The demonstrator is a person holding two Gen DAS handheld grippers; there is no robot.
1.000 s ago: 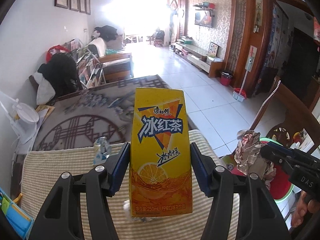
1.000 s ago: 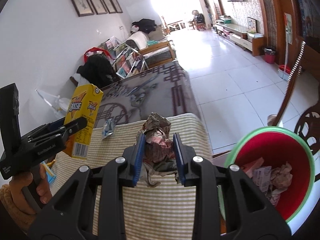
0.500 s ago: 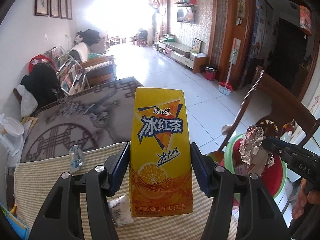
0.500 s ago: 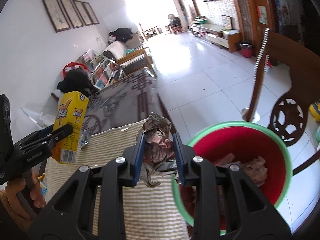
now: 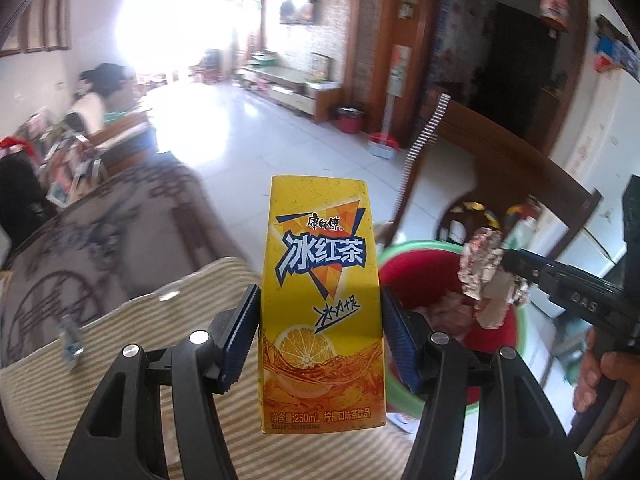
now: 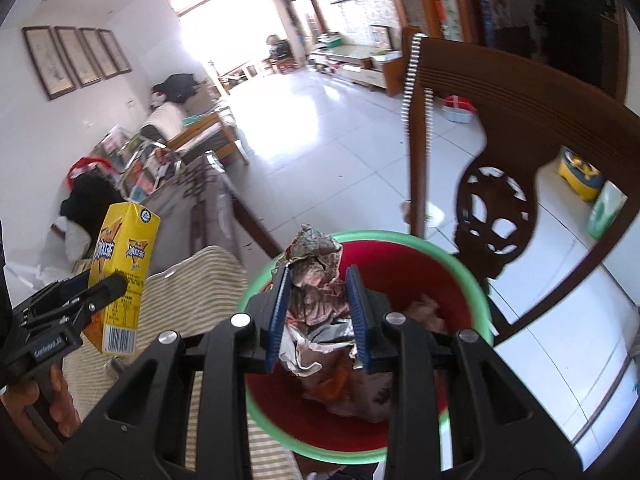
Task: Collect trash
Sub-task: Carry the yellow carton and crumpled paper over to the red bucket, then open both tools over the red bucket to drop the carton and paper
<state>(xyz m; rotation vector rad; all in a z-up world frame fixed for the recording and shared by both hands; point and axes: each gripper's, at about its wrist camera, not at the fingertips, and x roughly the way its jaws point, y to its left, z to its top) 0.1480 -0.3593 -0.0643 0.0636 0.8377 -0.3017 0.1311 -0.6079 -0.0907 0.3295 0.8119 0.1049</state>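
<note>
The right tongs (image 6: 316, 312) clamp a crumpled foil wrapper (image 6: 314, 280) right over the red bin (image 6: 476, 292); the left tongs (image 5: 320, 340) pinch a yellow tea carton (image 5: 320, 300) above the striped tabletop (image 5: 132, 344), beside the bin. Released here, I'd say, the carton would miss the bin

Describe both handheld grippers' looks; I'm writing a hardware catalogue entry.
Both match: the left gripper and right gripper have black plastic fingers with cut-out windows, silver round screws, and ribbed blue pads. Seen side-on, the right gripper's body carries faint "DAS" lettering. A bare hand grips its handle. No cables are visible.
</note>
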